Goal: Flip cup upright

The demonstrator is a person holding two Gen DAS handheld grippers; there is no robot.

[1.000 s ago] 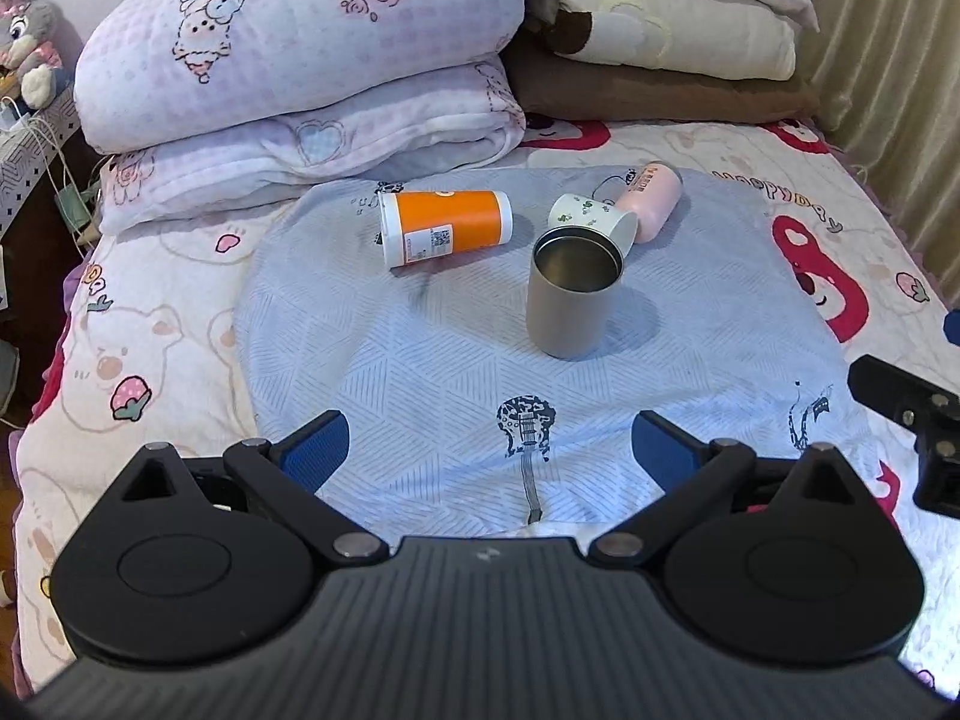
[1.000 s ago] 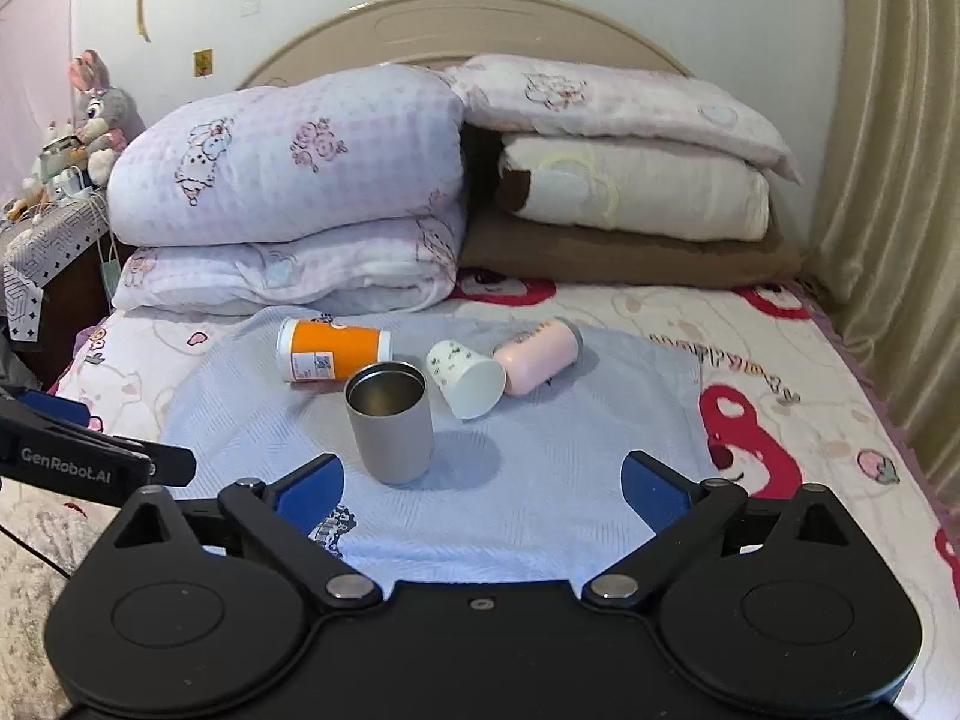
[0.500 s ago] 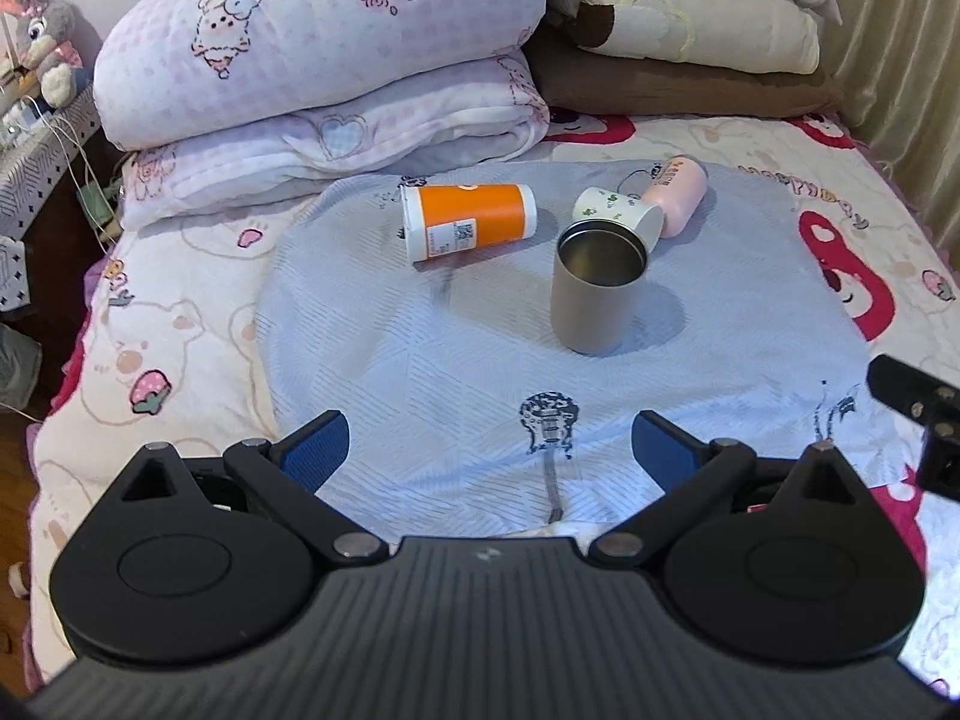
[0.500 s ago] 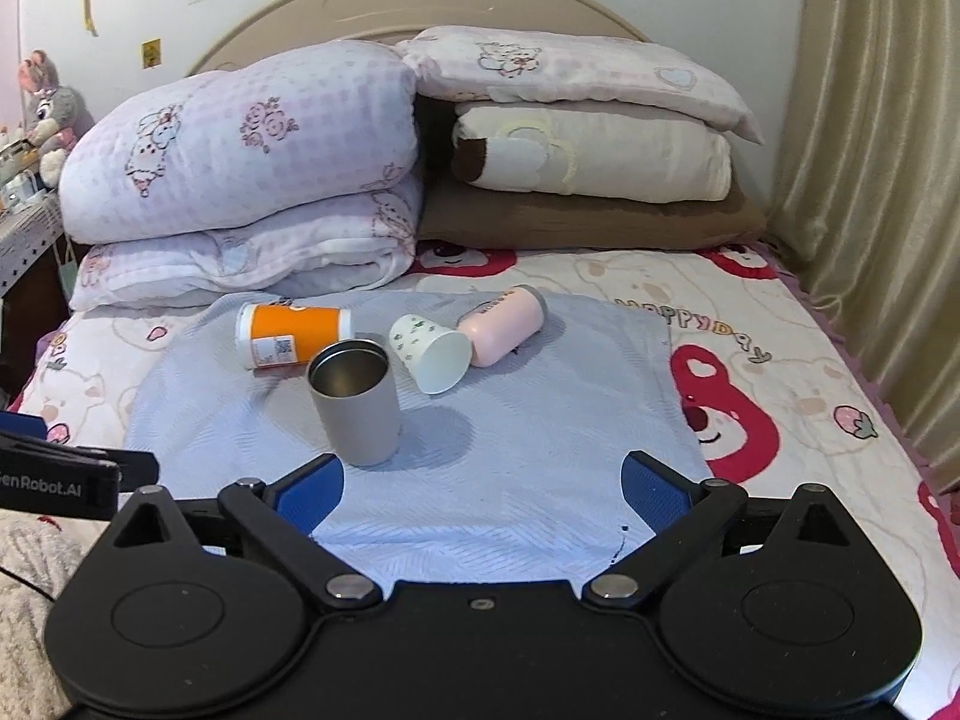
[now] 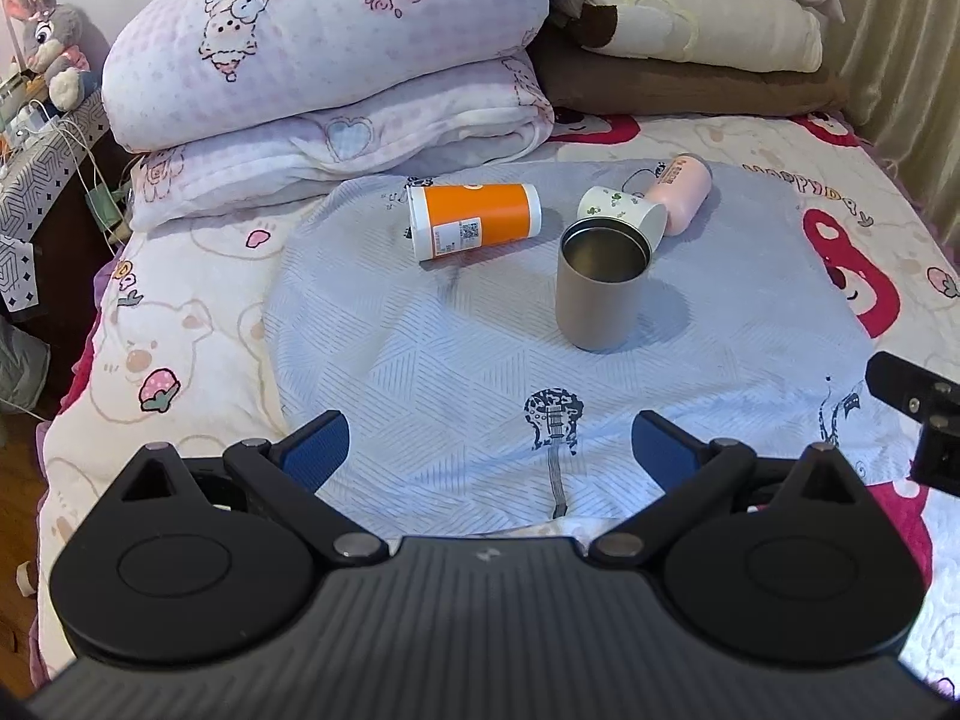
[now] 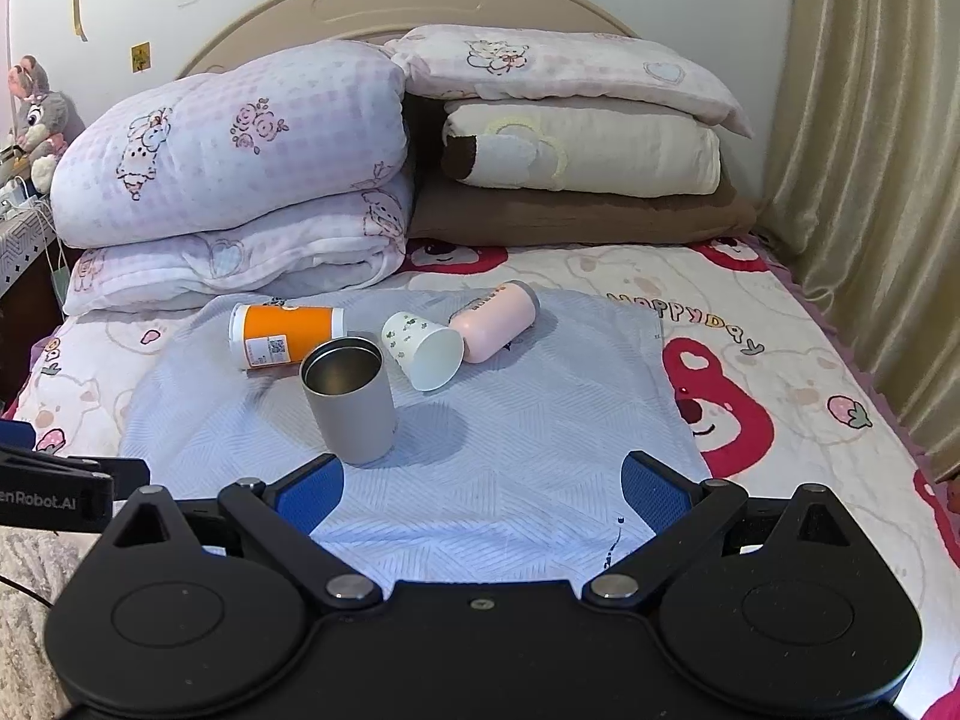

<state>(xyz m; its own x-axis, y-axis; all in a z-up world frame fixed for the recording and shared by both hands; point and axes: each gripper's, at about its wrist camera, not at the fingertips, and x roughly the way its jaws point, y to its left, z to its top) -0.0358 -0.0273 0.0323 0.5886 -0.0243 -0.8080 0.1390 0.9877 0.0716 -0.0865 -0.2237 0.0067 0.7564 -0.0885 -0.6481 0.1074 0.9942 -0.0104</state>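
Note:
A grey metal cup (image 5: 600, 288) stands upright, mouth up, on the blue-grey cloth (image 5: 480, 360); it also shows in the right wrist view (image 6: 351, 399). Behind it lie on their sides an orange cup (image 5: 474, 221) (image 6: 287, 335), a white paper cup (image 5: 624, 213) (image 6: 425, 350) and a pink cup (image 5: 681, 192) (image 6: 495, 329). My left gripper (image 5: 489, 450) is open and empty, near the cloth's front edge. My right gripper (image 6: 480, 489) is open and empty, in front of the metal cup.
Folded quilts and pillows (image 6: 240, 180) are stacked at the head of the bed. A curtain (image 6: 870, 180) hangs on the right. A bedside table with a plush toy (image 5: 48, 48) stands at the left. The other gripper shows at each view's edge.
Both grippers have drawn back a little from the cups and stayed open. The cups have not moved.

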